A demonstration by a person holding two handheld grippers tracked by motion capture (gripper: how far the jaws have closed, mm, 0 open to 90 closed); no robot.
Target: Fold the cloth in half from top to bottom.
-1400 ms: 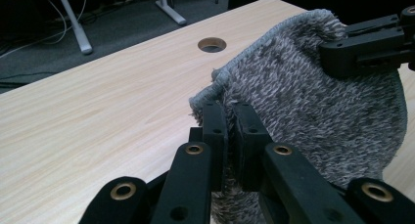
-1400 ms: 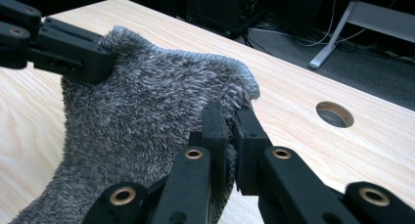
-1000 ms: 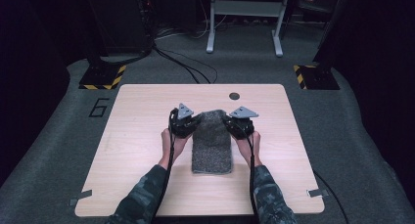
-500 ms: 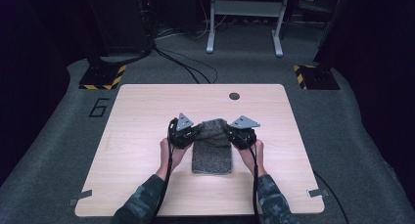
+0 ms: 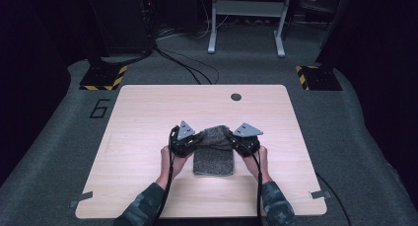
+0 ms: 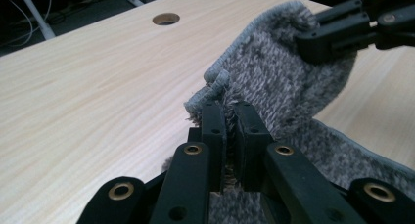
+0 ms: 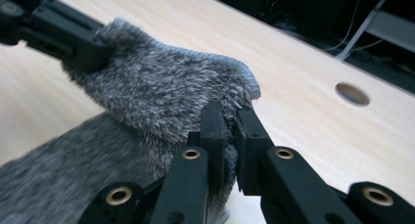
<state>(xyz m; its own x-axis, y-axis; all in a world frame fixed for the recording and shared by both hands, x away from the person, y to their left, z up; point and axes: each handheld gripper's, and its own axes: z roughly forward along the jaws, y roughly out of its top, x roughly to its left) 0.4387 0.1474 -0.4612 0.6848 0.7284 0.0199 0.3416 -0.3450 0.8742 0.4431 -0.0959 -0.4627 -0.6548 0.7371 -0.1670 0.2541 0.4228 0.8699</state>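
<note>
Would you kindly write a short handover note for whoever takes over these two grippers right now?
Left gripper: shut on one far corner of the grey towel.
Right gripper: shut on the other far corner.
Towel: at the middle of the table, far edge lifted and curling toward the person, near part flat.
Done: both corners gripped and raised.
Left: probably lay the far edge onto the near edge, then release.

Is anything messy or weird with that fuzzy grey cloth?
Nothing is spilled or torn. The grey cloth just isn't flat: the left gripper and right gripper pinch its far corners, lifting that end off the table.
</note>
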